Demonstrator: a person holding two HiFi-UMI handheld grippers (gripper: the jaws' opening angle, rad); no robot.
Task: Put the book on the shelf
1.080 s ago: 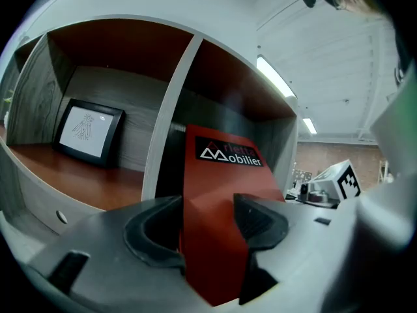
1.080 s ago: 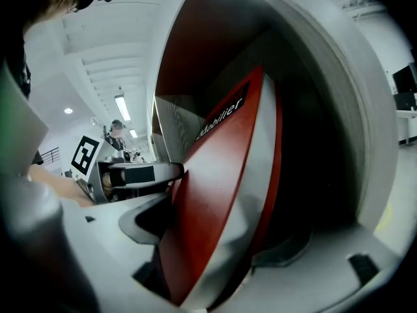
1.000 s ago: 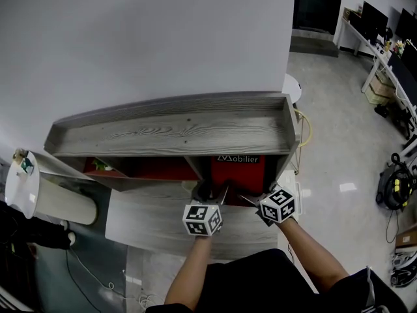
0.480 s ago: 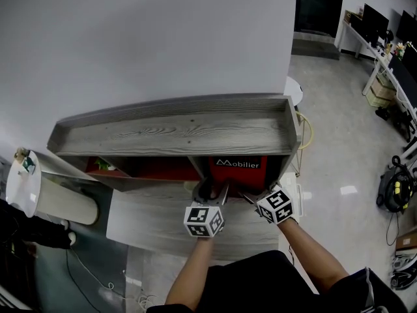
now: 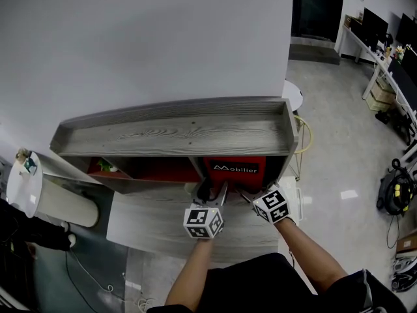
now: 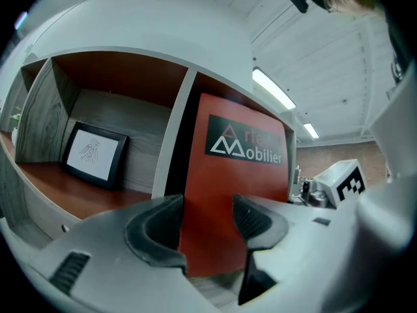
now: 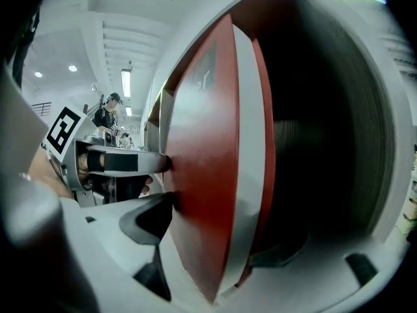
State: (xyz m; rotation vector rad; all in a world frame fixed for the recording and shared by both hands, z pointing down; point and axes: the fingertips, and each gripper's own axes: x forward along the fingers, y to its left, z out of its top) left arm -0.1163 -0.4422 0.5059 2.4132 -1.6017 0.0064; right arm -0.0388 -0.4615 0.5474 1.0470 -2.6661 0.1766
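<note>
The red hardback book (image 5: 236, 169) with white lettering stands upright in the right compartment of the grey wood-grain shelf unit (image 5: 169, 132), at twelve o'clock from both grippers. The right gripper (image 5: 251, 197), on a bare forearm reaching in from five o'clock, is clamped across the book's near edge, one pad on the cover. The left gripper (image 5: 212, 191), coming from six o'clock, has its jaws wide apart and grasps nothing, its tips at the cover. A black-framed picture (image 6: 94, 153) leans in the left compartment. A white wall (image 5: 143, 38) rises at twelve o'clock, with glossy floor (image 5: 339, 142) and desks (image 5: 384, 38) toward two o'clock.
</note>
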